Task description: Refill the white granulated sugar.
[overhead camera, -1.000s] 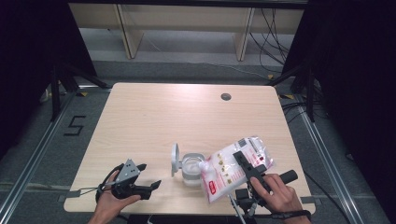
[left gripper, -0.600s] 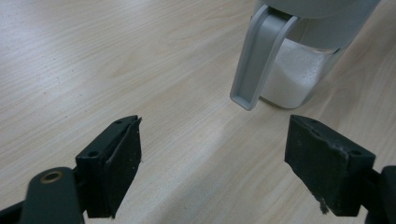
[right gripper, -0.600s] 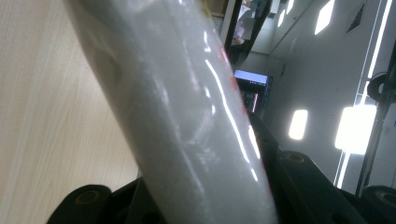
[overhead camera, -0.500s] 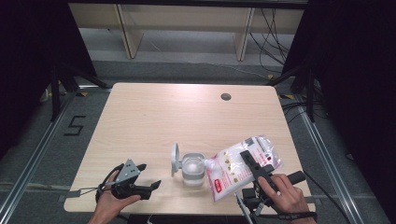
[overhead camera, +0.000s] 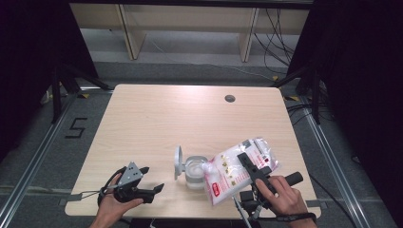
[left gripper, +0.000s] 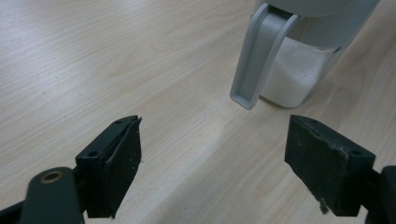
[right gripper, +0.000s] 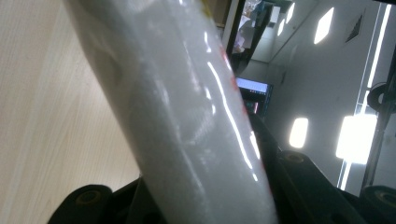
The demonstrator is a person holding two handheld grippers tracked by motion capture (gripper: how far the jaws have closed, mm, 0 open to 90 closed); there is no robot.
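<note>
My right gripper was clamped on the plastic bag of white grains, one black jaw lying across the top face of the bag in the high view. In the right gripper view the bag ran up between the two jaws as a glossy white band, its skin pressed on both sides, with the pale tabletop on the left of that picture. I had the bag tilted, its lower corner leaning toward the open mouth of the clear container just to its left; from above, that corner sat over the container's rim, though I could not tell whether it touched. The bag's printed face with red markings pointed up and toward me.

My left gripper rested near the front left edge of the table, jaws spread wide with nothing between them. In the left gripper view both black pads stood well apart over bare wood, and the container stood ahead and to the right, partly filled with white grains. Its grey flip lid hung open at the side, leaning down toward the wood. From above, that lid stood on the container's left.

A small dark grommet hole sat far back on the table.
</note>
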